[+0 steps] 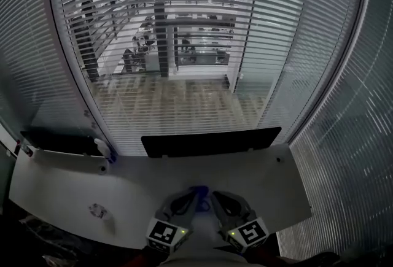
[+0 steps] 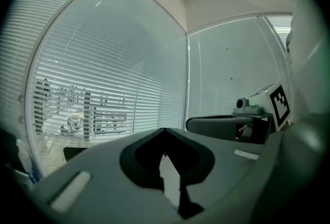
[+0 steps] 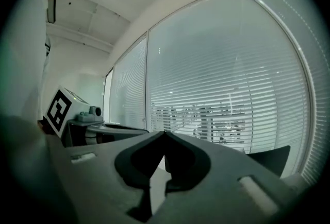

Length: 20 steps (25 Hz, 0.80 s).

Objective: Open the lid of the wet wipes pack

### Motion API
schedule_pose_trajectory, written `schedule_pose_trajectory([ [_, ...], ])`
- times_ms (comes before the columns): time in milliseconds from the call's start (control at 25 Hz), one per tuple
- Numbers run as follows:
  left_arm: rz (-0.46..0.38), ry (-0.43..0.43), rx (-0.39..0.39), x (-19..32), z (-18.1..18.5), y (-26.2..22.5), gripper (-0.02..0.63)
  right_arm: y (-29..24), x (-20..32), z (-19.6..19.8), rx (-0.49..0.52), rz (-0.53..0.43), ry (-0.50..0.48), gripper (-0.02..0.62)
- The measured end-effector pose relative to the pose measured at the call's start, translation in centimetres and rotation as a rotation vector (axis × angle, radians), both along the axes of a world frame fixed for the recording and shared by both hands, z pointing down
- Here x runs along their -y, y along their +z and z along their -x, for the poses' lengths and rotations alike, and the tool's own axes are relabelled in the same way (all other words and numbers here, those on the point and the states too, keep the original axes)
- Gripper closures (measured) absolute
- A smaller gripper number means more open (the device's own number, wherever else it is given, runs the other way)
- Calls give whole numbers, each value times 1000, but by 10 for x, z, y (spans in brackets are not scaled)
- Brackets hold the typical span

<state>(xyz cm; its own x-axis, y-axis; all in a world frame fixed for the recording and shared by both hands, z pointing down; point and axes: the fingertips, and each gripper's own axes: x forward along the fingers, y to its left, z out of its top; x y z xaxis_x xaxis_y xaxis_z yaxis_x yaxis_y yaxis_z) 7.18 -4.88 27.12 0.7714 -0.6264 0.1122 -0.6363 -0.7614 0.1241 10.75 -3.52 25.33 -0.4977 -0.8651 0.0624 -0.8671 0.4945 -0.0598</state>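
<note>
A small pale packet (image 1: 98, 211), possibly the wet wipes pack, lies on the white desk (image 1: 258, 186) at the lower left; it is too small to identify. Both grippers are low in the head view, close to the person's body and well right of the packet. My left gripper (image 1: 190, 198) and right gripper (image 1: 218, 198) sit side by side, tips pointing away. In the left gripper view the left gripper (image 2: 165, 133) has its jaws meeting at the tip on nothing. The right gripper (image 3: 165, 135) shows the same in its own view. A small blue shape (image 1: 200, 190) shows between the tips.
A black panel (image 1: 209, 140) stands along the desk's far edge, in front of glass walls with slatted blinds (image 1: 202, 45). A small bottle-like thing (image 1: 104, 149) and a dark tray (image 1: 58, 142) sit at the desk's back left. Each gripper view shows the other gripper's marker cube (image 2: 279, 104).
</note>
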Motion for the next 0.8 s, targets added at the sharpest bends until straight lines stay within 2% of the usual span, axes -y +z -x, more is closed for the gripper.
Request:
schedule_pose_trajectory([
  [160, 19, -15, -6, -4, 0, -2, 603, -18, -9, 1, 27, 8, -14, 594],
  [280, -4, -9, 5, -6, -9, 7, 604, -7, -12, -6, 34, -11, -16, 594],
  [400, 16, -3, 4, -12, -17, 4, 604, -8, -15, -10, 26, -19, -15, 595],
  [800, 25, -17, 4, -10, -11, 14, 603, 4, -12, -9, 13, -11, -3, 595],
])
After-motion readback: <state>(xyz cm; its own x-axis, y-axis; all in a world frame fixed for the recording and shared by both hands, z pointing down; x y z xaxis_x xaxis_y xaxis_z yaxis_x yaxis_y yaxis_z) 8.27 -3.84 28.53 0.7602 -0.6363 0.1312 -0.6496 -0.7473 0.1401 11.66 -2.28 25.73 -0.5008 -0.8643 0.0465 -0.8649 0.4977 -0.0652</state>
